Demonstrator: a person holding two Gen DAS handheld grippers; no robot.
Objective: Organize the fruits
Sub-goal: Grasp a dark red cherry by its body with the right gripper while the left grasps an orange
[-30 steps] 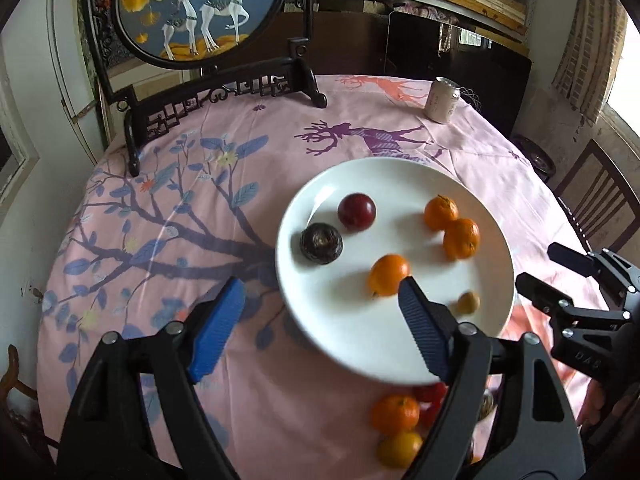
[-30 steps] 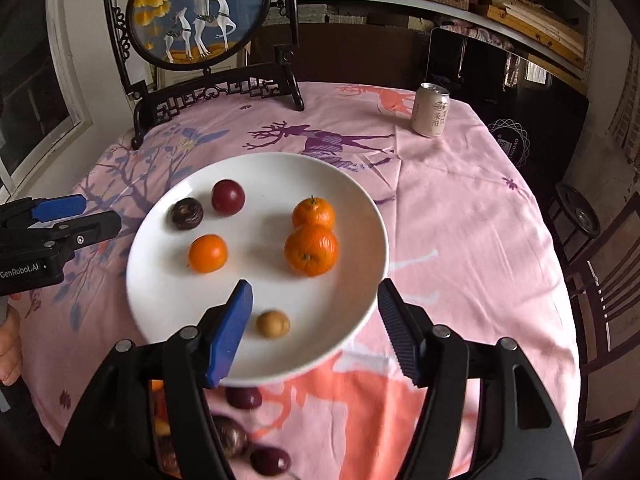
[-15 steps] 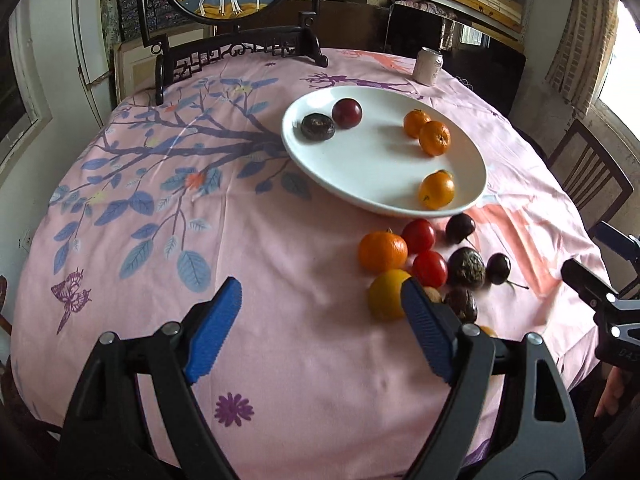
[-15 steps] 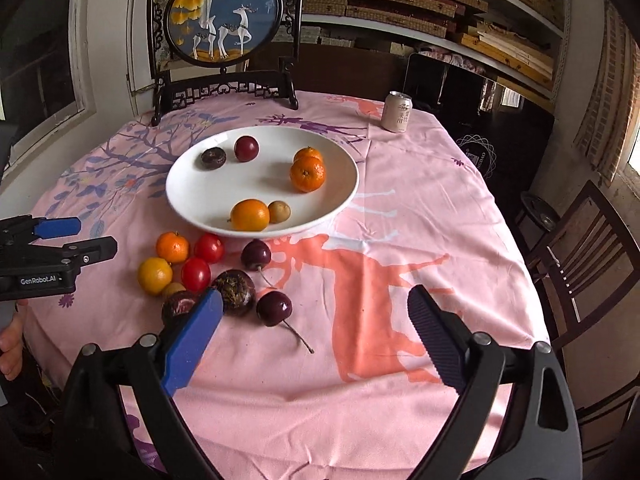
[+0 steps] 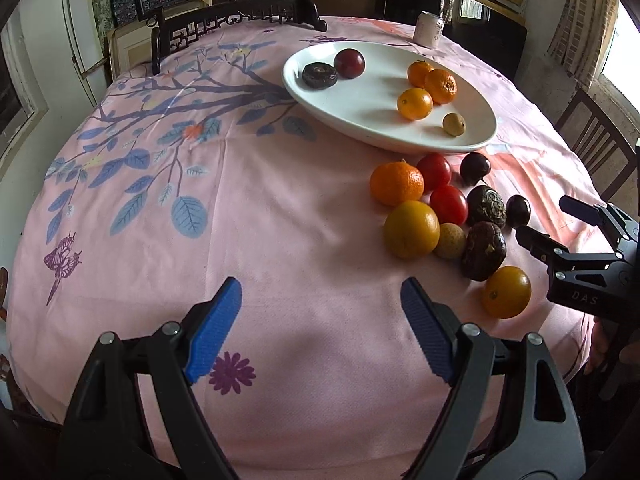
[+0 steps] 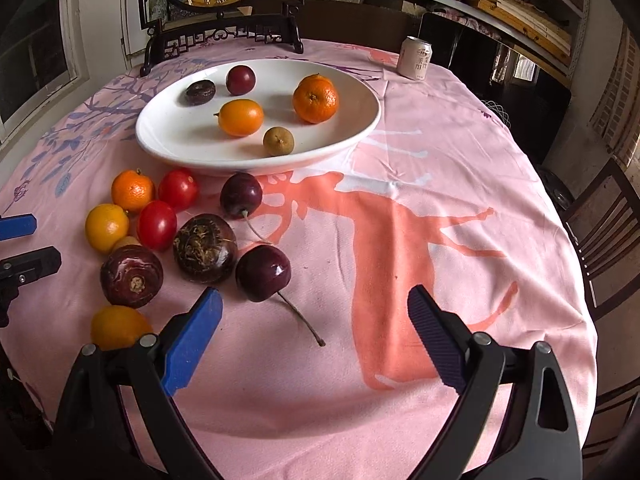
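White plate at twelve o'clock carries six fruits, loose fruit waits on our desk, and we hold left tool and right tool wide open, empty.

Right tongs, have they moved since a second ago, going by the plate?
Yes. The right tongs have pulled back from over the plate to the near cloth, opening, with nothing between them.

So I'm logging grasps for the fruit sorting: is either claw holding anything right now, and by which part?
Nothing is held. The left claw and the right claw both stand open over the pink tablecloth, with no fruit between their pads.
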